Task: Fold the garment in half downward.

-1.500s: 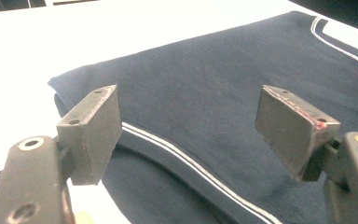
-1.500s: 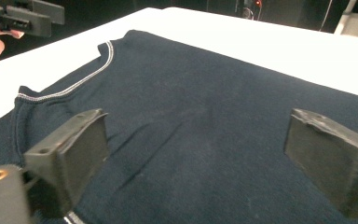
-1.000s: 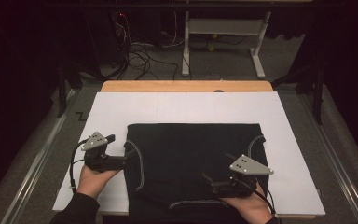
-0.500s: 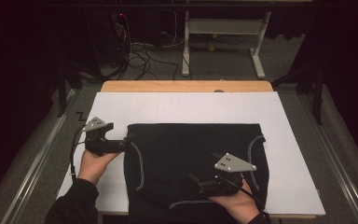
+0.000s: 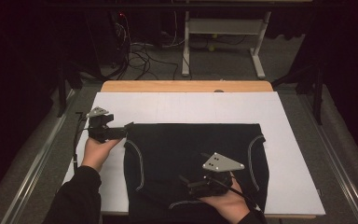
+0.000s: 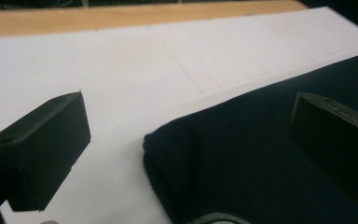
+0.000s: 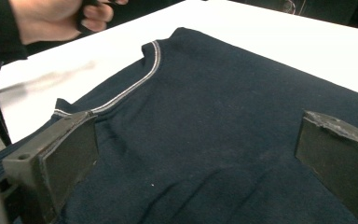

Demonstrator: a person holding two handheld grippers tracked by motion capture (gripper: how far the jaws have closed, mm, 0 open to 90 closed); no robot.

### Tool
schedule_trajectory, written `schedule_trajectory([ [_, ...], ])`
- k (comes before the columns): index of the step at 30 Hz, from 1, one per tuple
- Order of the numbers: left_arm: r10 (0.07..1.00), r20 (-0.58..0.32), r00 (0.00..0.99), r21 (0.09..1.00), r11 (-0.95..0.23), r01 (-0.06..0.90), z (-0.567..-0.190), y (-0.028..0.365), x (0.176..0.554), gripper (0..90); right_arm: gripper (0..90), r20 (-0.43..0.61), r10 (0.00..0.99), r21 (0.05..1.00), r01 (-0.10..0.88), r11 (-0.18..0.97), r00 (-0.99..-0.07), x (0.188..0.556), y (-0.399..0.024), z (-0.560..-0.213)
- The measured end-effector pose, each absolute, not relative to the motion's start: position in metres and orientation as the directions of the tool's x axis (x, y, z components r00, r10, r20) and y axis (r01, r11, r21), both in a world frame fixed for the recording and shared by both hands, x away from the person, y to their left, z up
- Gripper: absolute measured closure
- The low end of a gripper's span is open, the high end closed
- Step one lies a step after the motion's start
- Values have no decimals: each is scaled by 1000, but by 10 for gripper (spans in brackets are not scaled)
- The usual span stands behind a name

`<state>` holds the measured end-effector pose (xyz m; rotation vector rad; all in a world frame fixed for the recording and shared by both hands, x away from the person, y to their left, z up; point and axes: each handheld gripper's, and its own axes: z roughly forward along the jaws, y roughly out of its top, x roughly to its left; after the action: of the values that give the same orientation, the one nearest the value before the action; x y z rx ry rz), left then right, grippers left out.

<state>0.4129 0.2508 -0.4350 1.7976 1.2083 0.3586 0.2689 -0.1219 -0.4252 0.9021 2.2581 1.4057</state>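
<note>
Dark garment (image 5: 193,163) lies flat on the white sheet covering the table (image 5: 289,140), toward the near edge, pale stitched seams curving down both sides. It looks folded; far edge runs straight across.

Left tool (image 5: 121,132): jaws spread wide, nothing between them. In the left gripper view the far left corner of the garment (image 6: 242,168) sits between the jaws, apart from both as far as I can tell. Judgement: lining up to grip that corner.

Right tool (image 5: 186,182): released, jaws well apart, hovering over the near middle of the garment (image 7: 223,121). The right gripper view shows cloth spanning the gap between the jaws; contact with the fabric cannot be told.

Risks from here, as judgement:
- Left jaws close too high or too far outward: they pinch air or the white sheet instead of cloth.
- Jaws catch the top layer alone at the corner: the fold opens when lifted.
- Right tool bites a thick bunch in the middle: a wrinkle gets dragged across the flat panel.
- One tool pulls ahead of the other: the garment skews and slides toward the near table edge.
</note>
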Motion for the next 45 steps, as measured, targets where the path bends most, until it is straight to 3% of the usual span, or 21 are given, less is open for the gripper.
schedule_trajectory([
  [14,864,-223,452,714,-171,679,-473,233,431,25,1,68,655,875,360,323,-753,263,-115,-433],
  [23,872,-228,433,683,-174,710,-479,231,434,139,1,69,635,865,364,347,-770,258,-103,-441],
  [34,867,-178,466,694,-225,684,-480,222,427,396,1,68,602,855,357,376,-796,252,-79,-452],
  [39,856,-185,482,702,-228,674,-482,220,419,625,4,59,585,845,352,402,-809,249,-65,-456],
  [45,850,-200,486,706,-219,673,-483,221,418,703,7,50,558,832,344,435,-828,241,-44,-457],
])
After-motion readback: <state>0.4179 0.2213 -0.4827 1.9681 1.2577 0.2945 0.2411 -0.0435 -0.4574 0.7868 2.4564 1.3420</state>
